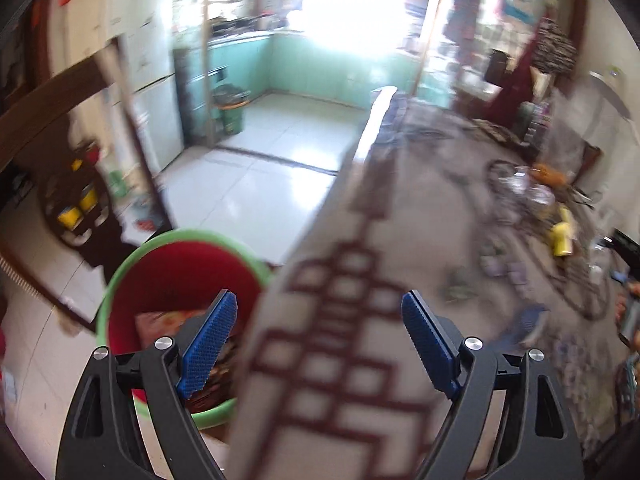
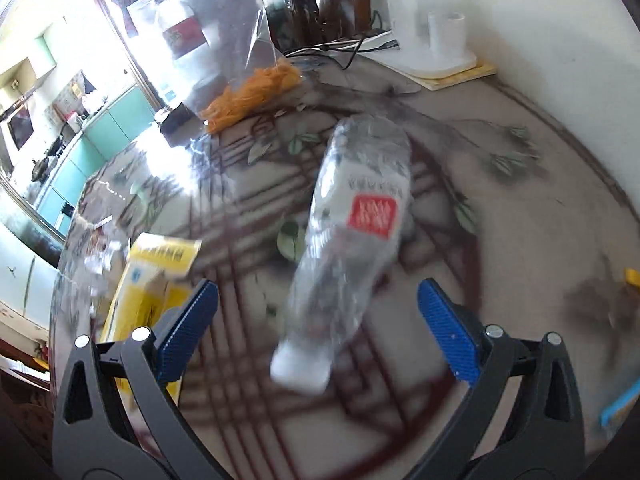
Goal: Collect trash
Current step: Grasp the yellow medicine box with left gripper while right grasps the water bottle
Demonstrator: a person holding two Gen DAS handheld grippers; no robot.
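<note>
Our left gripper [image 1: 320, 336] pointed steeply downward, jaws spread wide, nothing between blue pads [image 1: 210, 344]. Black finger frames filled lower part of left wrist view. Our right gripper [image 2: 316, 332] also angled steeply downward, jaws at widest, blue pads [image 2: 448, 336] far apart, pressing on nothing. We saw both views blurred. No hand or sleeve visible in either.
</note>
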